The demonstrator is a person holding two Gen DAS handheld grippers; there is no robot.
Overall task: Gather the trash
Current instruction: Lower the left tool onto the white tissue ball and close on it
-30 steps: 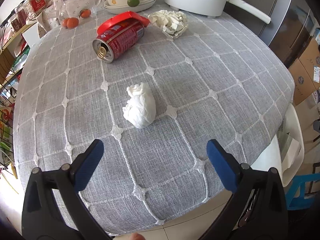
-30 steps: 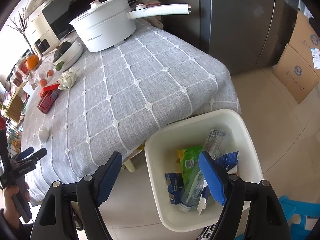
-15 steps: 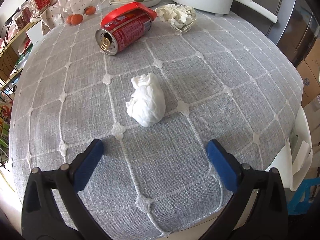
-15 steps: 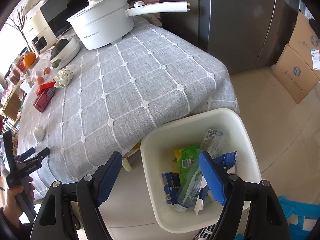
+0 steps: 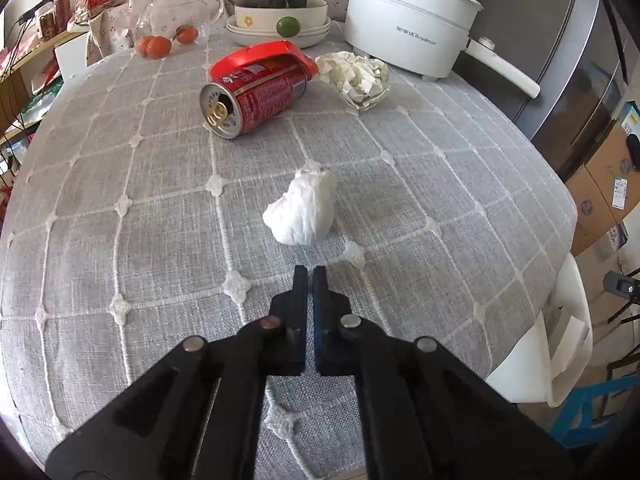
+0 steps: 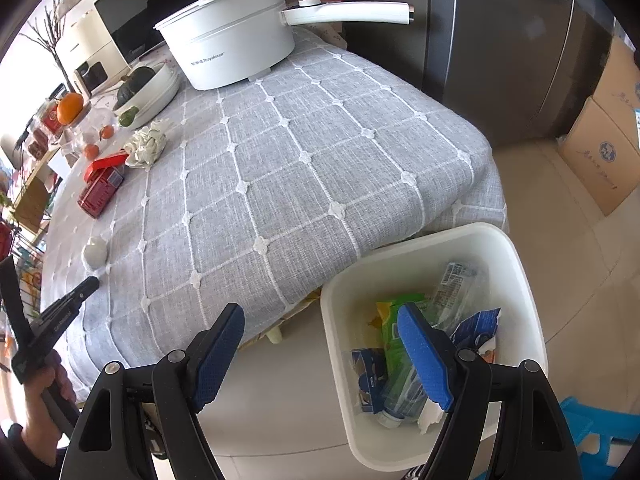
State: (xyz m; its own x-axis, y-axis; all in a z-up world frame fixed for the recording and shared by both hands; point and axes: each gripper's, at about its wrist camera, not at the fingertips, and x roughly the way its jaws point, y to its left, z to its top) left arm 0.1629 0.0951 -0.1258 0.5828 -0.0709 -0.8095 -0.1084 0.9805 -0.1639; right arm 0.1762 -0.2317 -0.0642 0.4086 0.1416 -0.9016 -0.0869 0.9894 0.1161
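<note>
- The left gripper (image 5: 310, 276) has its jaws drawn together, pads almost touching, with nothing between them; its tips hang just short of the crumpled white tissue (image 5: 302, 212), apart from it.
- The tissue lies on the grey checked tablecloth (image 5: 120, 264), near the middle of the table in the left wrist view, free of any grip.
- Beyond the tissue, a red drink can (image 5: 254, 98) lies on its side with its opened top facing the camera; a red strip of packaging (image 5: 260, 54) arches over its far side.
- Just beside the can, a wad of crumpled paper (image 5: 358, 78) rests on the cloth, close to the white electric pot (image 5: 408, 20).
- At the far edge stand a stack of white dishes (image 5: 280, 26) holding a dark squash and a green fruit, with small orange fruits (image 5: 158, 46) to one side.
- The right gripper (image 6: 320, 346) stands wide, nothing between its blue pads (image 6: 420, 352); it hangs off the table's edge, over the floor and the near rim of the bin.
- The white waste bin (image 6: 516, 280) sits on the floor against the table's corner and holds a clear plastic bottle (image 6: 404, 394), a green packet (image 6: 400, 344) and blue cartons (image 6: 370, 380).
- In the right wrist view, a person's hand (image 6: 54, 380) grips the left tool's handle at the table's near corner.
</note>
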